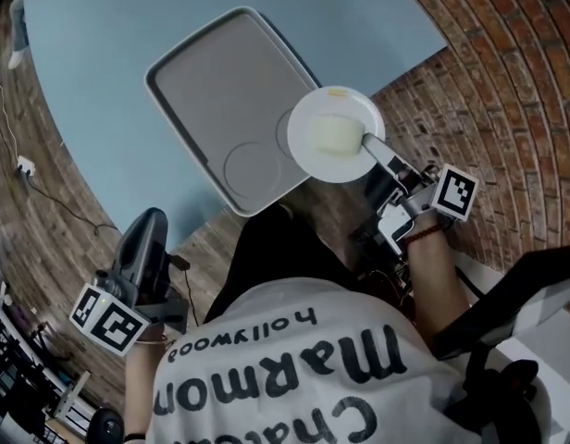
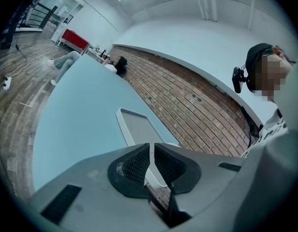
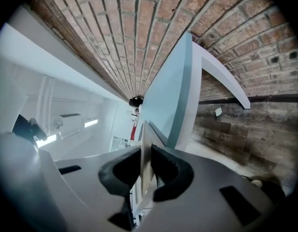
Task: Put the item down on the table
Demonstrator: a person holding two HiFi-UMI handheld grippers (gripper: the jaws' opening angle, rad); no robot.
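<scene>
The white plate (image 1: pixel 354 116) was pinched by its rim in the right claw (image 1: pixel 367 142) and seen over the near corner of the grey tray (image 1: pixel 220 81) on the blue bench (image 1: pixel 100 72), with a pale yellowish lump (image 1: pixel 333 135) carried on it. The left claw (image 2: pixel 151 161) was held low off the bench edge, jaws pretty much together on nothing.

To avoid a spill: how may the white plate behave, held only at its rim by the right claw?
The plate looks stiff. Pinched at one edge by the right claw, it may pivot. The pale block on it could slide if tilted.
</scene>
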